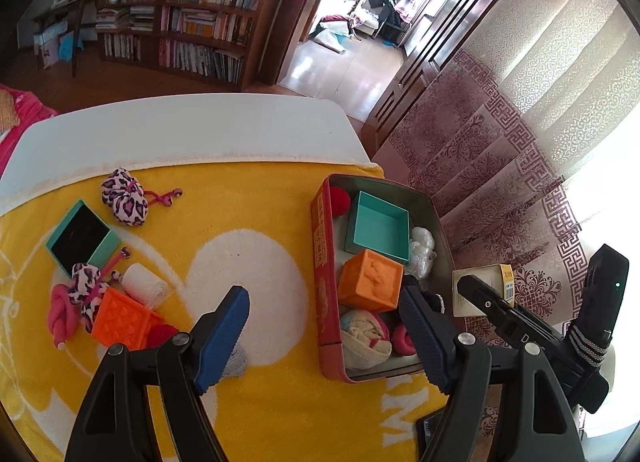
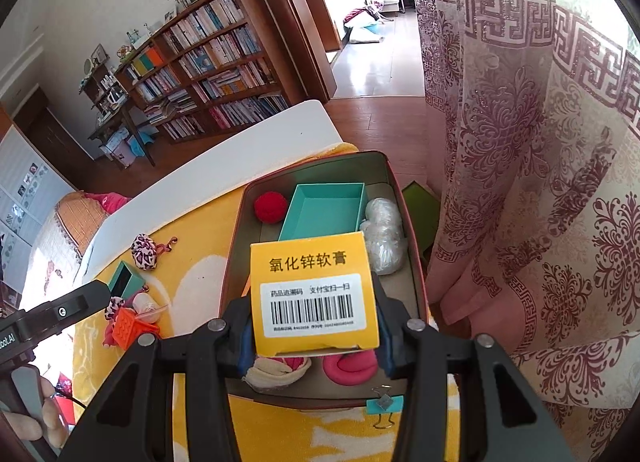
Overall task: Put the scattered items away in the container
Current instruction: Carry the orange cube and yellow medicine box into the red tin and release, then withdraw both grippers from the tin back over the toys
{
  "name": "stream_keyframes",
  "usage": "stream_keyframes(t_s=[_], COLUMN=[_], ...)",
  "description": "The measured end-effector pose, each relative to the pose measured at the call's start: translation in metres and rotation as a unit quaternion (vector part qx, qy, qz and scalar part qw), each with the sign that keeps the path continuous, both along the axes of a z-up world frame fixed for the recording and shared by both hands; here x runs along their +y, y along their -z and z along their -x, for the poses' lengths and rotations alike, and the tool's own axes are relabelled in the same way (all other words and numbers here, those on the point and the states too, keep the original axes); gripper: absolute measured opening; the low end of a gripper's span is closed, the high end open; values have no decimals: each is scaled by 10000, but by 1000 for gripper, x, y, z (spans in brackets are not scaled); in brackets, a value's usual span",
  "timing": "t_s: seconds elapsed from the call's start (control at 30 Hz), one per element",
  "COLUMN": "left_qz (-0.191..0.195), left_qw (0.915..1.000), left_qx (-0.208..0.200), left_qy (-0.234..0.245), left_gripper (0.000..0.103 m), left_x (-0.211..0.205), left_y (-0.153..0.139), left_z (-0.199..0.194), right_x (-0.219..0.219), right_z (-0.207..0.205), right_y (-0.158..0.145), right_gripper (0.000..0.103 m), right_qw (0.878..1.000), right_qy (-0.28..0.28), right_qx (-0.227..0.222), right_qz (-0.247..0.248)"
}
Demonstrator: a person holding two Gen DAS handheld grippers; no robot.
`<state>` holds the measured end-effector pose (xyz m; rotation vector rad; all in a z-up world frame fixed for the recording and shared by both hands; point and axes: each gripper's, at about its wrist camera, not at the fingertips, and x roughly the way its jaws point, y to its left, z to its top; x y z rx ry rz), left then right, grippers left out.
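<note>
The right tool (image 2: 316, 342) grasps a yellow box (image 2: 315, 294) above the tin (image 2: 236, 238) (already crowded). The left tool (image 1: 326, 336) hangs released over the tin's left wall. Best to lower the box toward the tin's bare right side before letting go.

Red tin (image 1: 325, 262), teal box (image 1: 378, 226), yellow carton (image 2: 314, 294), leopard-print pouch (image 1: 124, 202).
</note>
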<state>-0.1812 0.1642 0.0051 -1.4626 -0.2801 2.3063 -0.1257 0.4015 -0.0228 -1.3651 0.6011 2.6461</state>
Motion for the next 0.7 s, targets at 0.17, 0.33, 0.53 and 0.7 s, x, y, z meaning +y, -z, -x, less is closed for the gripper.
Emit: stream_keyframes(t_s=[0.17,0.33,0.53,0.7], left_qz=[39,-22,-10,26], left_qw=[9998,9990,9964,9917], left_qx=[-36,-42,-153,-283], left_qy=[-166,-446,-838,-1252], left_gripper=[86,89,89,89], left_x=[-15,-39,-81,-127], left_y=[3,5,12,21], left_z=[-3,-8,-16,-26], right_x=[-5,-9,-26,-51], right_z=[-1,-5,-7,-1], right_y=[3,2,1,1], right_gripper=[74,76,77,77], right_qw=[9999,9998,9998,10000], right_qy=[106,210,181,-48], right_qx=[-19,-9,16,19], right_qz=[104,71,58,51])
